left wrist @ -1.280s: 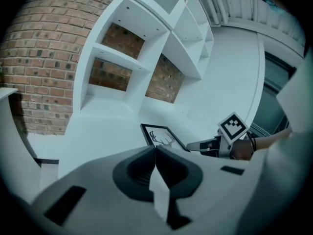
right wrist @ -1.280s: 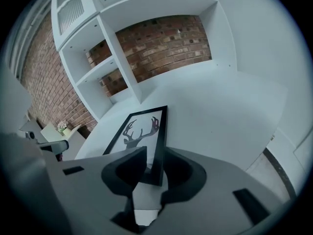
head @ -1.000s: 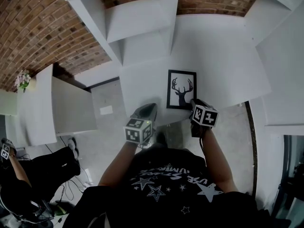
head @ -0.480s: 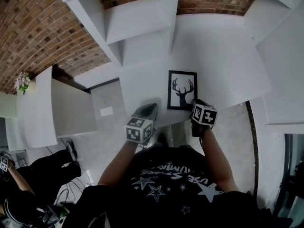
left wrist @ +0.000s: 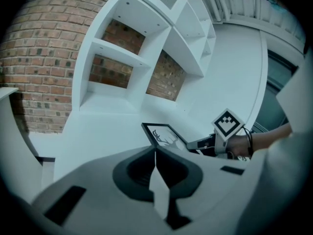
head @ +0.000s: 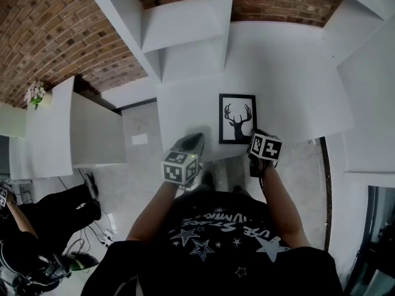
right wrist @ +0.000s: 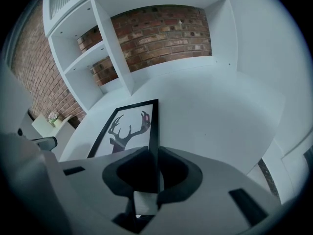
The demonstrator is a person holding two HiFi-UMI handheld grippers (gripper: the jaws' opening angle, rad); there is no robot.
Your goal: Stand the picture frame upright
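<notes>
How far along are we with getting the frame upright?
Done: nothing yet; the picture frame lies flat on the white shelf. In hand: the right gripper has just been closing its jaws, which now pinch the frame's right edge. Left to do: tip it up and stand it. The left gripper is shut, empty and apart from the frame.

Black antler-print picture frame (head: 237, 118), flat

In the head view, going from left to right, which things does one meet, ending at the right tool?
Pink flowers → left tool → picture frame → right tool, whose jaws have just been closing, with the frame's near right edge between them.
</notes>
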